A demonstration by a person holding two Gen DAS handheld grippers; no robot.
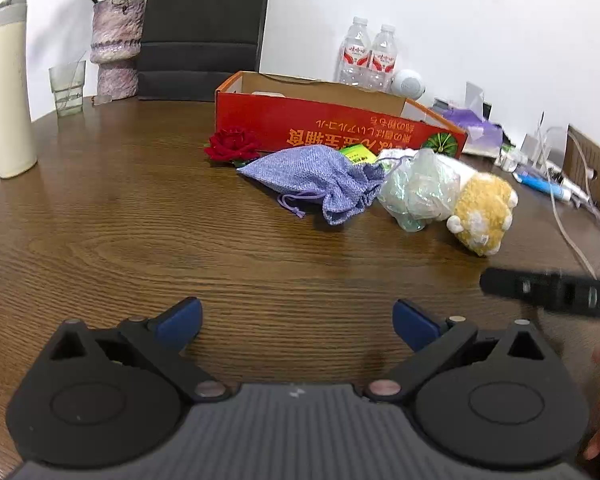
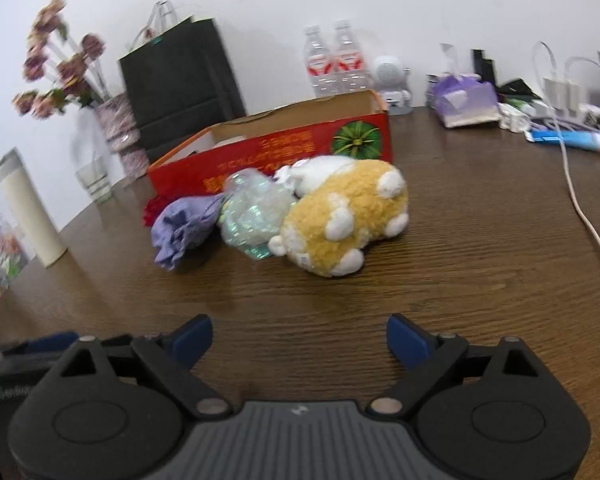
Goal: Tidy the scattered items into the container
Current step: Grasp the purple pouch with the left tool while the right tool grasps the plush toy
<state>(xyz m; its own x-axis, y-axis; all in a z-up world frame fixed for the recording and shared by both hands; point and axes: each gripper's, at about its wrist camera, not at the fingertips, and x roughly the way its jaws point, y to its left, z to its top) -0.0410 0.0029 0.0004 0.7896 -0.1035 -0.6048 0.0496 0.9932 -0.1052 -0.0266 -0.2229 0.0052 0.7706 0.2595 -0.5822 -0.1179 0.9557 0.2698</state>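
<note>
My left tongs (image 1: 297,324) and right tongs (image 2: 299,340) both hang low over the table (image 1: 140,240), jaws spread wide, nothing in either. Nothing looks packed yet from the pile, so I judge I'm at the first reach. The plush (image 2: 346,224) lies nearest my right tongs, on its side, touching the crinkly bag (image 2: 256,216); I'd take it across the fat middle, squeeze gently since it will give, and lift clear before swinging over. My left would suit the pouch (image 1: 320,176), gripped at the gathered neck, not the loose cord. Behind them sits the rose (image 1: 233,145), against the box (image 1: 332,124), whose open top faces up just beyond the pile. The near wall of the box needs clearing. The cable (image 2: 580,200) runs to the right; bottles (image 2: 334,60), vase (image 1: 116,44) and flask (image 1: 8,92) stand well apart.
</note>
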